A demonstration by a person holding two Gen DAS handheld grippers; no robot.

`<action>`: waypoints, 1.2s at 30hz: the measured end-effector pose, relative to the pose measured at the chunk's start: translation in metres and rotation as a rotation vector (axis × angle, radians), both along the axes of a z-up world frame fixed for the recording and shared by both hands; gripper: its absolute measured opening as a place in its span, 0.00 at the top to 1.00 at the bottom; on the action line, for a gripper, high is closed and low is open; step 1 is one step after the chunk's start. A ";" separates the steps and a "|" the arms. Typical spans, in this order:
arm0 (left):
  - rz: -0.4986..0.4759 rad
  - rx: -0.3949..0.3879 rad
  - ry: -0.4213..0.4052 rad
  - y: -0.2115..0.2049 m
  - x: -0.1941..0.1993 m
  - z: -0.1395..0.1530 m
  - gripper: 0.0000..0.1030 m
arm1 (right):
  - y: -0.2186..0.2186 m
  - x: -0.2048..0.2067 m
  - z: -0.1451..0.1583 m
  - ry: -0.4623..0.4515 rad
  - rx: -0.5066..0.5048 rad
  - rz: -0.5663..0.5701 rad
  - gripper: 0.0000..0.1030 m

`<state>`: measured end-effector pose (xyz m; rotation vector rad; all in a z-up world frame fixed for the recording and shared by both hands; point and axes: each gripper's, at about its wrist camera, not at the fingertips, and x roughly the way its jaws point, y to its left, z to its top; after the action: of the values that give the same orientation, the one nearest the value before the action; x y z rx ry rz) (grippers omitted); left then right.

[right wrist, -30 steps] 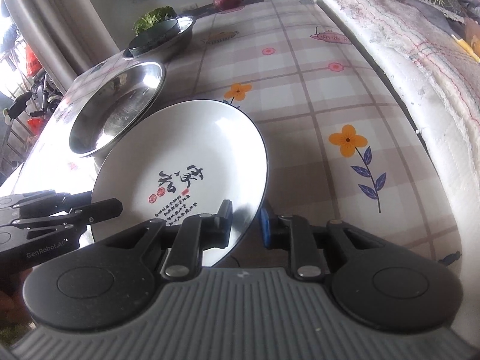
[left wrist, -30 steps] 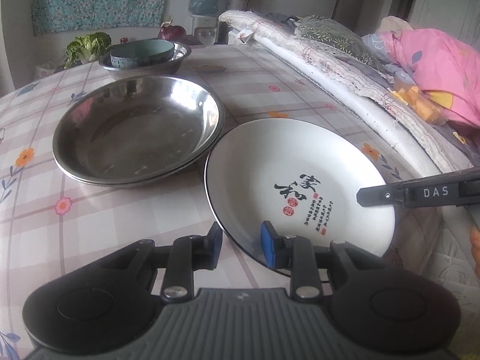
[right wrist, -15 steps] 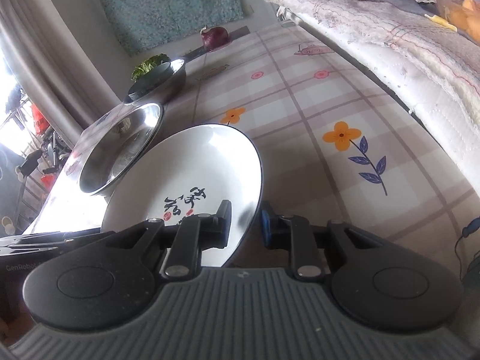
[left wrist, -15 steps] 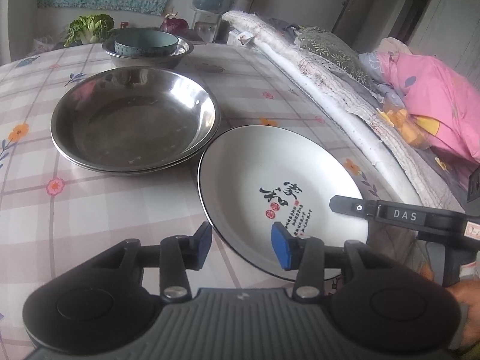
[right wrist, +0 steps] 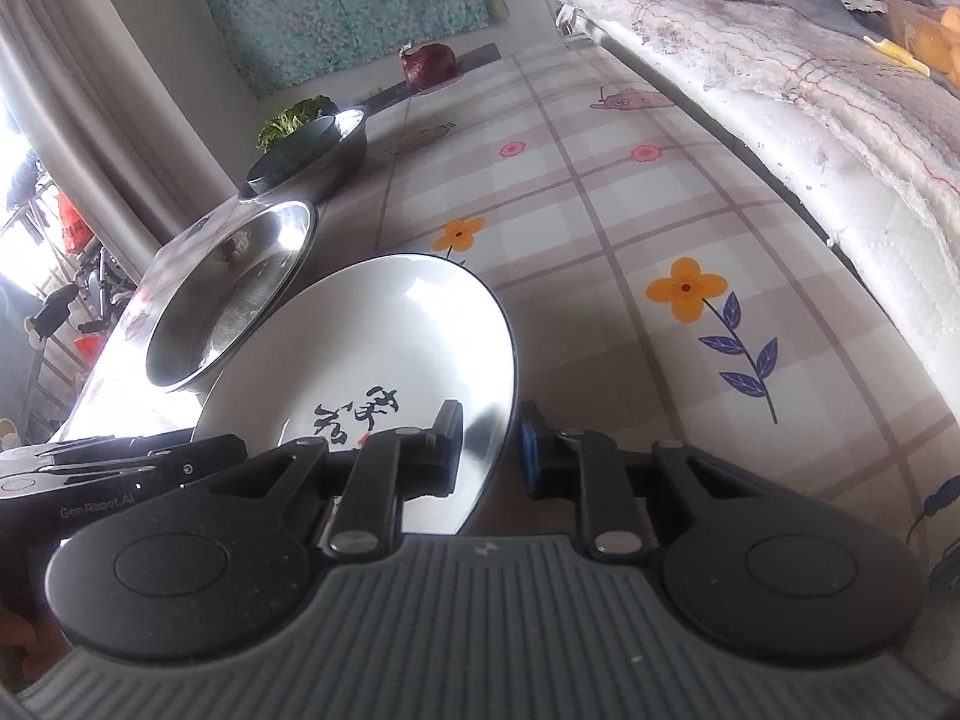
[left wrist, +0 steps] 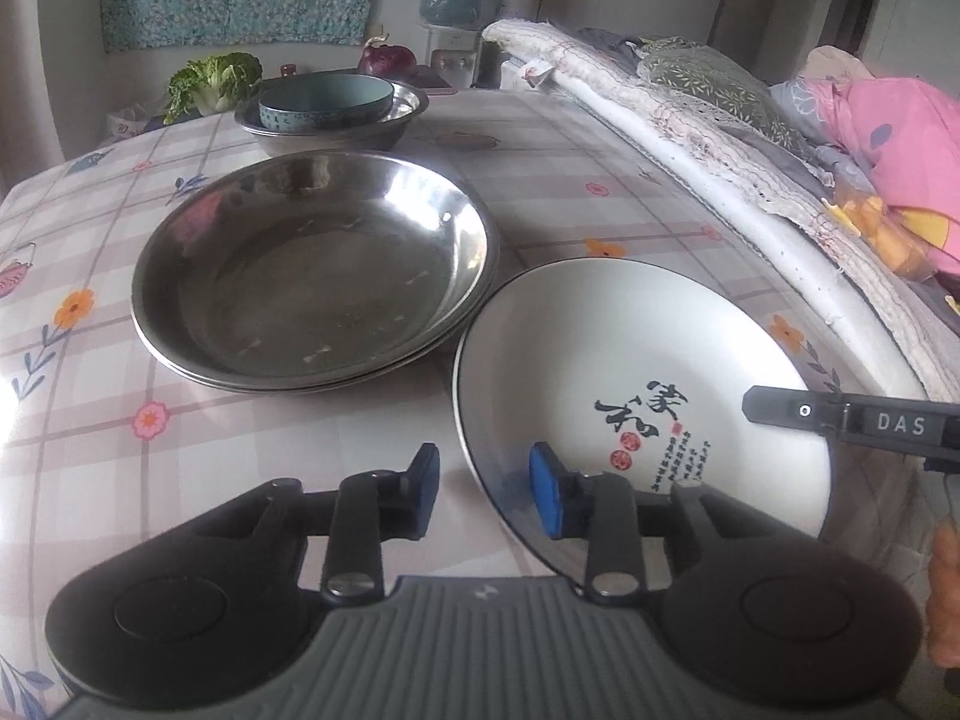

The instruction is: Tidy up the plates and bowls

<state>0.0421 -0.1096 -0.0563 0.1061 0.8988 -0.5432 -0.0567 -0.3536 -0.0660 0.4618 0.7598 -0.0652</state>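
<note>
A white plate (left wrist: 630, 360) with black calligraphy is held tilted above the table, next to stacked steel plates (left wrist: 312, 264). My right gripper (right wrist: 491, 450) is shut on the white plate's (right wrist: 384, 348) rim, one finger over it and one under. My left gripper (left wrist: 483, 492) is open, its jaws astride the plate's near rim without pinching it. A blue-green bowl (left wrist: 327, 102) sits inside a steel bowl (left wrist: 360, 126) at the far end. The steel plates (right wrist: 234, 294) also show in the right wrist view.
A flowered plaid tablecloth (left wrist: 90, 420) covers the table. A cabbage (left wrist: 213, 81) and a red onion (left wrist: 387, 60) lie at the far edge. Folded bedding (left wrist: 690, 120) runs along the table's right side. A curtain (right wrist: 78, 120) hangs at the left.
My left gripper's jaws have opened wider around the plate's rim. My right gripper has lifted and tilted the plate, still clamped on its edge.
</note>
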 end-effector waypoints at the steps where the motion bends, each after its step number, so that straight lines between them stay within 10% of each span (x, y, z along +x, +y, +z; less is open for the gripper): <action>1: 0.002 -0.003 0.006 -0.002 -0.001 0.000 0.76 | 0.001 0.001 0.000 0.000 -0.014 -0.001 0.84; 11: -0.019 -0.038 0.076 0.005 -0.015 0.003 0.75 | -0.003 0.004 0.003 -0.013 -0.039 -0.006 0.86; 15: -0.034 -0.024 0.100 0.002 -0.005 0.001 0.49 | -0.005 0.003 0.004 -0.016 -0.029 -0.012 0.86; 36: -0.021 0.051 0.056 -0.017 -0.004 0.000 0.63 | 0.009 -0.009 0.004 0.010 -0.067 -0.012 0.86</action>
<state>0.0382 -0.1270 -0.0559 0.1475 0.9674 -0.5446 -0.0659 -0.3450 -0.0623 0.4024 0.7628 -0.1045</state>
